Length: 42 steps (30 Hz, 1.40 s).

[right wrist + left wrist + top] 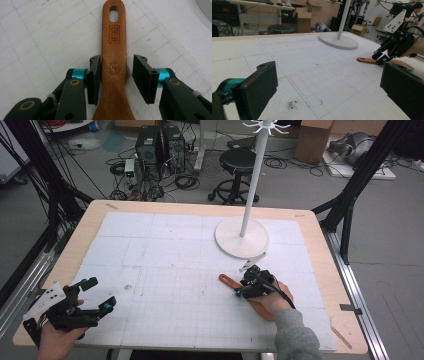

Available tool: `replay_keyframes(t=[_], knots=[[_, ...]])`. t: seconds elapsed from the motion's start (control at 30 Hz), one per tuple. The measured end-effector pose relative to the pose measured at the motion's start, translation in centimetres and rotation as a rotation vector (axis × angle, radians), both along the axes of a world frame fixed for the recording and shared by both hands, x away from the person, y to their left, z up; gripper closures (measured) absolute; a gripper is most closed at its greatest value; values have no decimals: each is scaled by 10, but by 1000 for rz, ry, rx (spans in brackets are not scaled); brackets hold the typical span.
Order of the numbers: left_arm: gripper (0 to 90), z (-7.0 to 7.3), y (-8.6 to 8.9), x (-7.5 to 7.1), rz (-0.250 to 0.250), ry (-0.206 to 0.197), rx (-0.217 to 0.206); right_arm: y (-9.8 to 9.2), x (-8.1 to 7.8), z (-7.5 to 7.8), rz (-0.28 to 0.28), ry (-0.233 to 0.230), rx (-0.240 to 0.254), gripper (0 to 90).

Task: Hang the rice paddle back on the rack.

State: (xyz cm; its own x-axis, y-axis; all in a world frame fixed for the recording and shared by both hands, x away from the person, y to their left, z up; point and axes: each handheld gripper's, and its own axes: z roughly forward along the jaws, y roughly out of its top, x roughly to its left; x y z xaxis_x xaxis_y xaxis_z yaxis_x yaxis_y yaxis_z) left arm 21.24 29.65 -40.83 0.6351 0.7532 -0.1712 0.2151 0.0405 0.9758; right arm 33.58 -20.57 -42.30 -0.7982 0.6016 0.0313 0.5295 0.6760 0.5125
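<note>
Because it is made of wood, the wooden spatula (113, 65) looks stiff and light, so it probably will not bend or break when it is squeezed. Its face looks smooth, so it might slip a little if the hold is weak. It lies flat on the white gridded mat (165, 270), on the person's right side, close to the round base of the white stand (242, 237) but not touching it. The handle end has a hole, a small stamped mark, and a round mark lower down.

A good place to take hold seems to be the narrow handle, just above where the wood grows wide. That part is thin enough to fit between the jaws, and the two side edges are straight there.

The right gripper (116, 75) is already at that spot. Its jaws stand apart, one on each side of the handle. One jaw is touching or almost touching the wood, and the other has a small gap, so the spatula is not squeezed yet.

The left gripper (95, 295) is well apart, near the person's left corner of the wooden table (85, 227). Its jaws are spread wide and hold nothing. In the left gripper view, the mat has some dark crumbs (292, 105).
</note>
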Motion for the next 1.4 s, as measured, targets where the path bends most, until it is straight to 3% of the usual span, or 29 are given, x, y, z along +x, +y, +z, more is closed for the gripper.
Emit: replay_keyframes(t=[0.13, 0.33, 0.7, 0.97, 1.4], knots=[[18, 0, 0, 0, 1, 0, 0, 2, -1, 0, -5, -2, -11, 639], [18, 0, 1, -1, 4, 3, 1, 4, -3, 1, -7, -13, -33, 646], [18, 0, 3, 0, 9, 3, -1, 3, -5, 4, -13, -24, -24, 646], [18, 0, 4, 2, 11, 4, -1, -9, -14, 22, -25, -81, 50, 647], [18, 0, 4, 3, 12, 5, -4, -17, -31, 60, -28, -202, 89, 647]])
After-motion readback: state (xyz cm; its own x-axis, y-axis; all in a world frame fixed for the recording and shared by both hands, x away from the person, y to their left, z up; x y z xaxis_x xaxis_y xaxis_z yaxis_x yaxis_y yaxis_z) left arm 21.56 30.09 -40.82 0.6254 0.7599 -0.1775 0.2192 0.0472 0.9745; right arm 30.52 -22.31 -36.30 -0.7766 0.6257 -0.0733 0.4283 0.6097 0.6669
